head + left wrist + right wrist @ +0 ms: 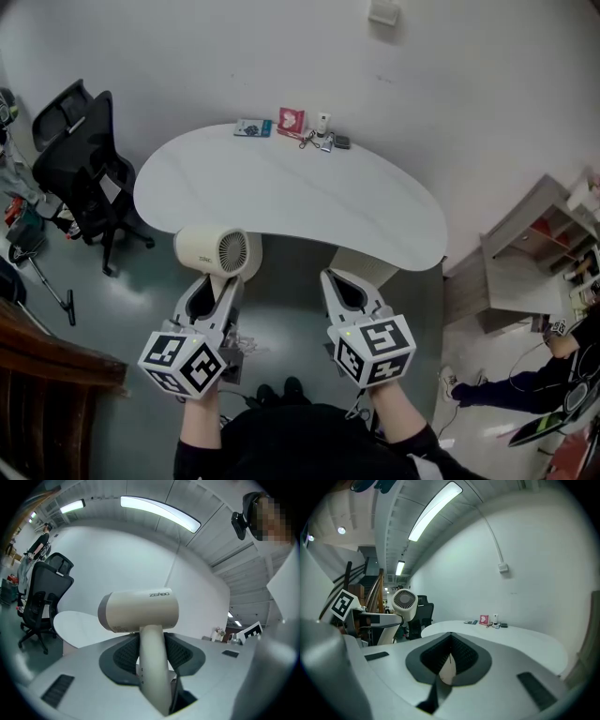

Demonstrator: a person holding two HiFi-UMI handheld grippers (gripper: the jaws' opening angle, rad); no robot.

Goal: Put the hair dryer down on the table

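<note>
A cream hair dryer [217, 251] hangs in the air at the near edge of the white kidney-shaped table [281, 187], its rear grille facing me. My left gripper [216, 283] is shut on its handle [152, 667], barrel [140, 611] upright above the jaws. The table [75, 625] lies beyond it. My right gripper [343, 279] hovers beside it over the floor, jaws together with nothing between them. In the right gripper view the gripper [451, 637] points at the table [511, 639], with the hair dryer [404, 601] at left.
Small items [292, 124] line the table's far edge by the wall. A black office chair [80, 159] stands at left with a floor tool [52, 281] near it. A shelf unit [544, 244] and a seated person [562, 366] are at right.
</note>
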